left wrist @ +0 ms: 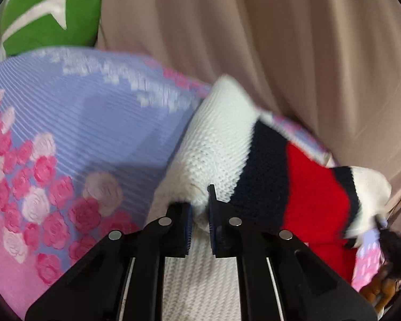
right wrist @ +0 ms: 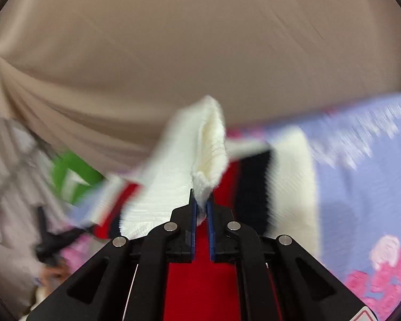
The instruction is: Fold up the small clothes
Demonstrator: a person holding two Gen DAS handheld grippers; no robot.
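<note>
A small knitted sweater (left wrist: 227, 144), white with a navy band and a red band, lies on a lilac bedspread with pink roses (left wrist: 74, 133). My left gripper (left wrist: 200, 208) is shut on a bunched white edge of it. In the right wrist view the same sweater (right wrist: 171, 182) is lifted into a peak, with its red part (right wrist: 200, 289) below the fingers. My right gripper (right wrist: 201, 200) is shut on a white ribbed edge that stands up above the pads. The far end of the sweater is blurred in both views.
A beige curtain (left wrist: 267, 40) hangs behind the bed. A green cushion with a white mark (left wrist: 50, 13) lies at the far left. In the right wrist view the bedspread (right wrist: 361, 182) stretches to the right, and dark blurred shapes (right wrist: 50, 240) sit low on the left.
</note>
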